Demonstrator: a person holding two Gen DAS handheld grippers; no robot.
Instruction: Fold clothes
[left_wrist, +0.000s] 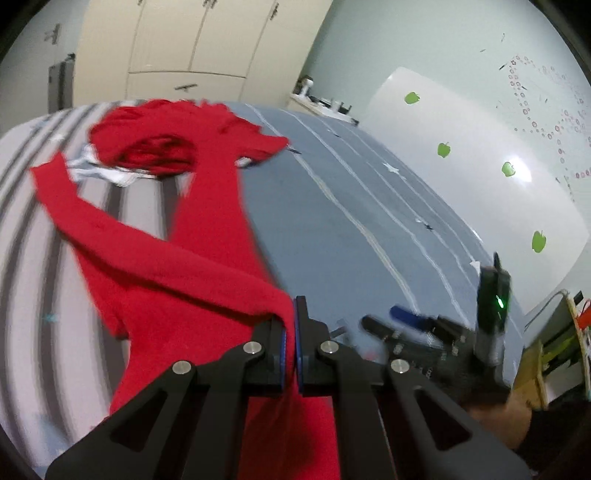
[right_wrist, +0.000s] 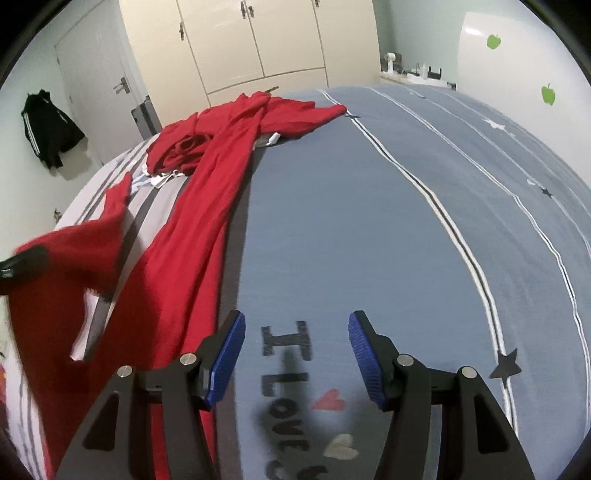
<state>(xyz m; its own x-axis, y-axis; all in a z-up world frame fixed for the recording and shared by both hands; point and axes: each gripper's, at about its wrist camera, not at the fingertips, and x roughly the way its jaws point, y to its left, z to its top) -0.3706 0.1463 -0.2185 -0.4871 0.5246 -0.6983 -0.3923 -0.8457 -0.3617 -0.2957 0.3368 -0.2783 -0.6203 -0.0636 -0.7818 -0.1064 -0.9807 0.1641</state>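
Left gripper (left_wrist: 290, 345) pinches the soft red knit garment (left_wrist: 207, 269); right gripper (right_wrist: 296, 360), fingers wide apart, holds nothing.
The garment trails long and rumpled up the blue-and-grey striped bedcover (right_wrist: 369, 221); I'd carry the lifted sleeve across smoothly, keeping edges aligned.

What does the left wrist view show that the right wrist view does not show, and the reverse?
Only the left wrist view shows the left gripper shut on the red garment, with the right gripper beside it. Only the right wrist view shows the right gripper's open fingers, the black jacket on the wall and the printed "I LOVE" lettering. Both show the garment, the blue bedspread and the cream wardrobe.
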